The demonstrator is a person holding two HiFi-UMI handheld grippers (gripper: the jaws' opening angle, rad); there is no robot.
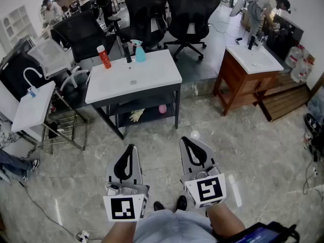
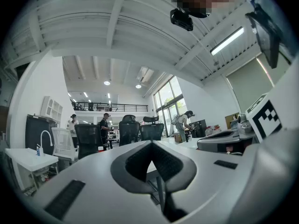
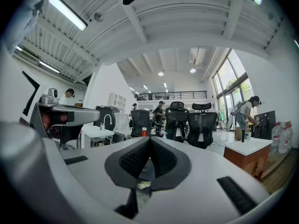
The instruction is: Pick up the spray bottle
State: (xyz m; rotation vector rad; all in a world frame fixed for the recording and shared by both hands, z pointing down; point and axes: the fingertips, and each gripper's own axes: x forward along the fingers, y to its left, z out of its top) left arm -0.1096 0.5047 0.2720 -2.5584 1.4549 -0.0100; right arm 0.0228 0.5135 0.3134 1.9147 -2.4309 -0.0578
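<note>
The white sink table (image 1: 152, 80) stands out on the tiled floor, and the pale blue spray bottle (image 1: 139, 52) sits upright at its far edge, just beside the black faucet (image 1: 127, 52). A red bottle (image 1: 104, 56) stands at the same edge, further towards the table's left corner. On the shelf under the top lie a yellowish glove (image 1: 135, 115) and a small pink thing (image 1: 162, 109). Black office chairs (image 1: 147, 9) crowd behind the table. The left gripper (image 1: 131, 148) and the right gripper (image 1: 187, 140) are held level side by side, well short of the table's near edge, each with its fingers pressed together on nothing.
</note>
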